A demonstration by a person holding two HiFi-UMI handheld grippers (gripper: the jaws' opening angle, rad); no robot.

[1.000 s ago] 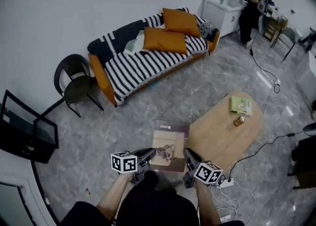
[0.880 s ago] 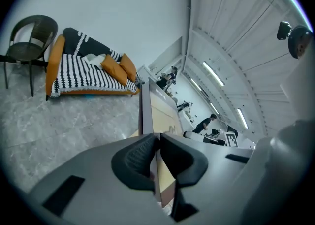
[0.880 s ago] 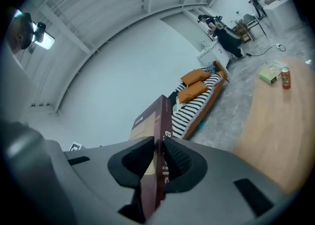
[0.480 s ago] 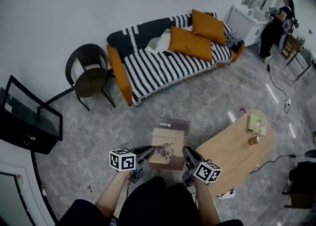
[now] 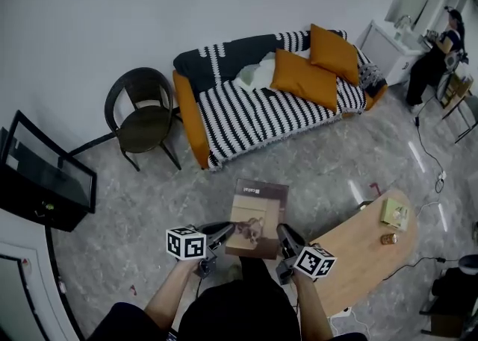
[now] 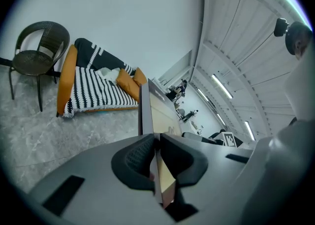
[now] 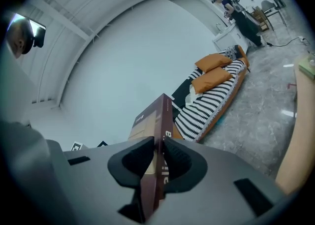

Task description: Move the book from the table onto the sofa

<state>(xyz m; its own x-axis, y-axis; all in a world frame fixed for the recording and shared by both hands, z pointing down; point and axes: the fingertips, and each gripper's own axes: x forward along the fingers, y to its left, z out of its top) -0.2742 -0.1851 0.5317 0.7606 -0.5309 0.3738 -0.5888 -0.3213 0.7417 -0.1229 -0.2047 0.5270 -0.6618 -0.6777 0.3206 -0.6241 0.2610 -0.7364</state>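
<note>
The book (image 5: 256, 219) is off the table (image 5: 358, 246), which lies at 4 o'clock from it. It is carried flat over the grey floor just in front of the person, with the striped sofa (image 5: 254, 108) well apart at 12 o'clock. The left gripper (image 5: 219, 232) is clamped on the near left edge, at about 8 o'clock on the cover. The right gripper (image 5: 284, 237) is pinched on the near right edge at 4 o'clock, along the spine. The book looks like a stiff, broad hardback, since it shows no sag between the 2 holds. It is probably moderately heavy, and its smooth cover could slide in the pads. Holding both side edges seems sound, and the left grip on the page side should also keep it from falling open.
</note>
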